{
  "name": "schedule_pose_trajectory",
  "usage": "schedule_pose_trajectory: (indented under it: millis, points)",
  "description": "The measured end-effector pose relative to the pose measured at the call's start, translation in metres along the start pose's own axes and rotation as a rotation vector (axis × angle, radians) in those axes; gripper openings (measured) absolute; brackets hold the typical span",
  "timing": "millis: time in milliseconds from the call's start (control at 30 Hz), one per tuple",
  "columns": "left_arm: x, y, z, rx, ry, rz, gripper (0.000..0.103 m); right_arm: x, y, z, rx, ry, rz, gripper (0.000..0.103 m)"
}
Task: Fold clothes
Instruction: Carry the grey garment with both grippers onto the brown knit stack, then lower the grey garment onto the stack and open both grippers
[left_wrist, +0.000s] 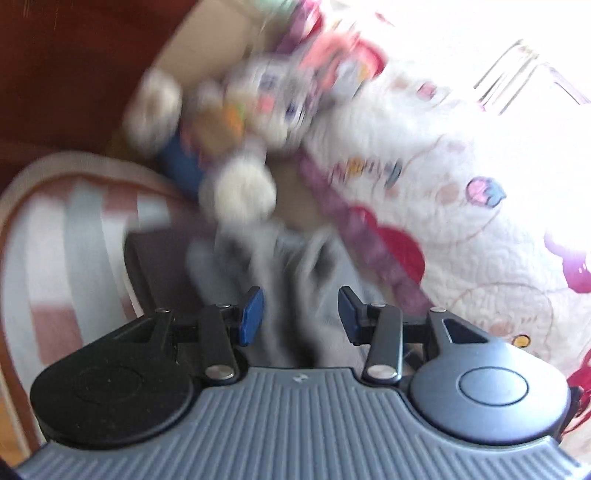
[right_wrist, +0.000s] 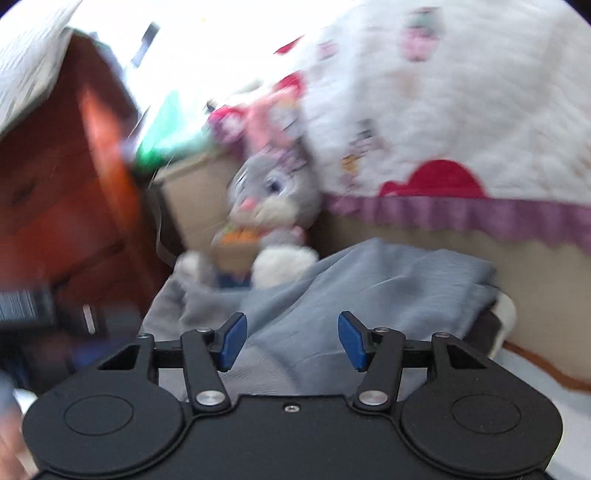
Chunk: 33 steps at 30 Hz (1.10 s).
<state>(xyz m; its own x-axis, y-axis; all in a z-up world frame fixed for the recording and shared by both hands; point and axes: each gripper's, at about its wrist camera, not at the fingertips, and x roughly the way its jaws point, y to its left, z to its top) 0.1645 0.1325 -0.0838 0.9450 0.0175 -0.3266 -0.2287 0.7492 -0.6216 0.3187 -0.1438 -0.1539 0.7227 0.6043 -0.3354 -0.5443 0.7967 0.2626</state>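
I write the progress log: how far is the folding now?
Done: nothing; the grey garment lies crumpled beside the plush rabbit. In hand: nothing; the left gripper and right gripper are open above it. Left: all folds.

Both feeds motion-blurred from my end. Bed on the right with a white quilted bedspread (right_wrist: 461, 96), cartoon prints, red patches and a purple frilled hem (right_wrist: 461, 214); beige bed side (right_wrist: 535, 291) below it. Reddish-brown wooden furniture (right_wrist: 62, 192) on the left, can't tell which piece. Grey plush rabbit (right_wrist: 273, 199) sits against a cardboard-coloured box (right_wrist: 192, 199) between wood and bed. Striped pink, white and grey rug (left_wrist: 74, 243) on the floor in the left view. Strong daylight blows out the top of both views.
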Motion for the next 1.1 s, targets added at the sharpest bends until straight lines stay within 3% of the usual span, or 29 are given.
schedule_pose_trajectory:
  millis: [100, 233, 267, 333, 400, 433, 467, 667, 800, 833, 933, 1100]
  points:
    - [0.001, -0.012, 0.006, 0.081, -0.040, -0.070, 0.043, 0.015, 0.022, -0.010, -0.118, 0.062, -0.025, 0.062]
    - [0.057, -0.020, 0.013, 0.155, 0.104, -0.109, 0.039, 0.010, 0.036, -0.021, -0.139, 0.070, 0.024, 0.065]
    - [0.071, -0.017, 0.014, 0.132, 0.137, -0.096, 0.035, 0.009, 0.038, -0.024, -0.148, 0.076, 0.032, 0.065]
    - [0.081, -0.002, 0.007, 0.085, 0.154, 0.016, 0.034, 0.006, 0.044, -0.030, -0.178, 0.071, 0.032, 0.065]
    - [0.087, 0.014, 0.005, 0.062, 0.157, 0.087, 0.006, -0.001, 0.050, -0.039, -0.183, 0.078, 0.075, 0.065]
    - [0.089, 0.024, 0.005, 0.042, 0.159, 0.109, 0.003, -0.004, 0.052, -0.043, -0.181, 0.084, 0.108, 0.065]
    - [0.092, 0.033, 0.005, 0.022, 0.160, 0.131, 0.003, -0.007, 0.055, -0.046, -0.178, 0.089, 0.141, 0.065]
    - [0.097, 0.042, 0.000, 0.000, 0.150, 0.185, 0.003, -0.032, 0.064, -0.056, -0.133, 0.011, 0.040, 0.066]
    - [0.097, 0.046, 0.000, -0.017, 0.152, 0.182, 0.003, -0.013, 0.052, -0.069, -0.066, 0.141, 0.000, 0.067]
    - [0.097, 0.047, 0.000, -0.021, 0.153, 0.181, 0.003, -0.015, 0.051, -0.075, -0.060, 0.128, 0.000, 0.068]
    - [0.097, 0.050, 0.000, -0.040, 0.154, 0.173, 0.003, -0.021, 0.047, -0.088, 0.020, 0.198, 0.052, 0.067]
    - [0.091, 0.043, -0.003, -0.027, 0.163, 0.161, 0.003, -0.052, 0.035, -0.108, 0.134, 0.239, -0.023, 0.067]
